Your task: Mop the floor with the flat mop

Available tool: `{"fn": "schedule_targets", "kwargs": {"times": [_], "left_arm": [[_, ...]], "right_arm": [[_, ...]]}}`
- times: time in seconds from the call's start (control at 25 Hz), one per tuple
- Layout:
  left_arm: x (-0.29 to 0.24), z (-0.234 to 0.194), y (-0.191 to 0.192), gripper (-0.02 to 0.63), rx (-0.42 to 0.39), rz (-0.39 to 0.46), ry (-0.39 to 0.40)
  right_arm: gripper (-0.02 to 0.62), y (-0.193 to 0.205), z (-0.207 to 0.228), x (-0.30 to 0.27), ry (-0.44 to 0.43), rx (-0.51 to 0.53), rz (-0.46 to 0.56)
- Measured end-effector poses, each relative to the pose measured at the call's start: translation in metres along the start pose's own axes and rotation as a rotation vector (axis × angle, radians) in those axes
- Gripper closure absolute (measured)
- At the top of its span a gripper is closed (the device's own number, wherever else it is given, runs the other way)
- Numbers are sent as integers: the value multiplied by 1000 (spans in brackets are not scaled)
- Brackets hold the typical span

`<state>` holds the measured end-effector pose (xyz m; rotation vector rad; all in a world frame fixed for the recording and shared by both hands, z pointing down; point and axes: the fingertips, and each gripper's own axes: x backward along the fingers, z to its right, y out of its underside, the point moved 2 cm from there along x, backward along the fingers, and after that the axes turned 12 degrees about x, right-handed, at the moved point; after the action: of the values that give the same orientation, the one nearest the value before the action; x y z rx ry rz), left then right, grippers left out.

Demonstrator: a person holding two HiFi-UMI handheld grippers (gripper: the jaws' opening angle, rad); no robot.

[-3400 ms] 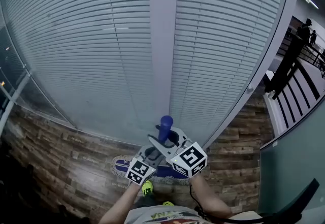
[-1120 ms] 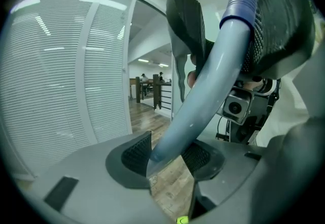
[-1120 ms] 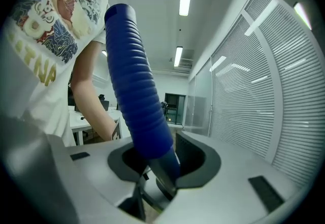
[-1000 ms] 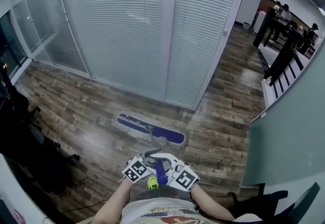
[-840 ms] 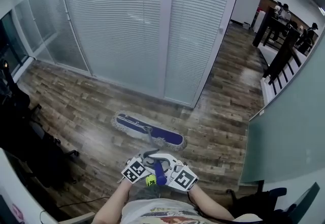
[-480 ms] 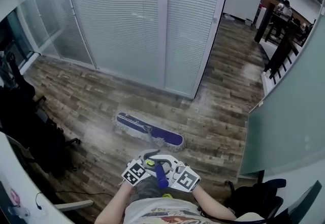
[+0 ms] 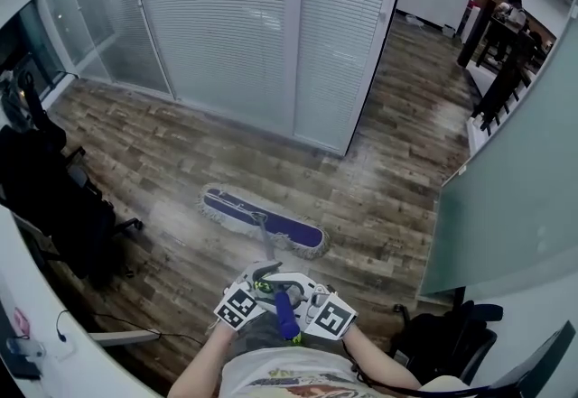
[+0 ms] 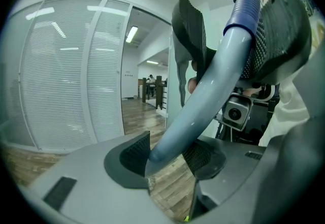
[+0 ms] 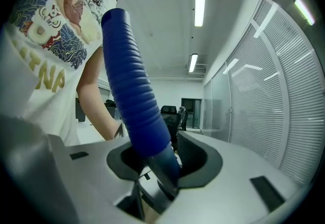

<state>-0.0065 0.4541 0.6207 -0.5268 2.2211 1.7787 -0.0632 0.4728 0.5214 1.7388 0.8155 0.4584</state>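
Note:
The flat mop's blue head with its grey fringe lies on the wood floor in the head view. Its pale pole runs back to a ribbed blue grip just in front of my body. My left gripper holds the grey pole lower down, seen up close between the jaws of the left gripper. My right gripper holds the blue grip, which stands between the pads of the right gripper. Both sets of jaws are opening slightly, with the handle still between them.
A glass wall with white blinds runs across the far side. Black office chairs crowd the left, beside a white desk edge. A frosted partition stands on the right, with a black chair below it. A corridor opens behind.
The blinds wall now lies farther off and more floor shows near me. The mop head has been drawn back over the floor, and both grippers came with the handle.

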Motion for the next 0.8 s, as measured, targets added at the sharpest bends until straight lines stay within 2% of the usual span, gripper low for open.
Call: {"fn": "schedule_targets", "kwargs": {"times": [0.24, 0.44, 0.68, 0.8], "left_arm": [[-19, -5, 1, 437, -3, -19, 7], [-30, -15, -16, 434, -3, 15, 22], [-31, -56, -44, 434, 22, 72, 25], [-28, -78, -53, 434, 13, 87, 15]], "right_arm": [[448, 12, 13, 10, 9, -17, -3], [440, 16, 36, 13, -14, -12, 22], [442, 14, 82, -8, -21, -11, 62], [442, 17, 99, -24, -54, -14, 57]]}}
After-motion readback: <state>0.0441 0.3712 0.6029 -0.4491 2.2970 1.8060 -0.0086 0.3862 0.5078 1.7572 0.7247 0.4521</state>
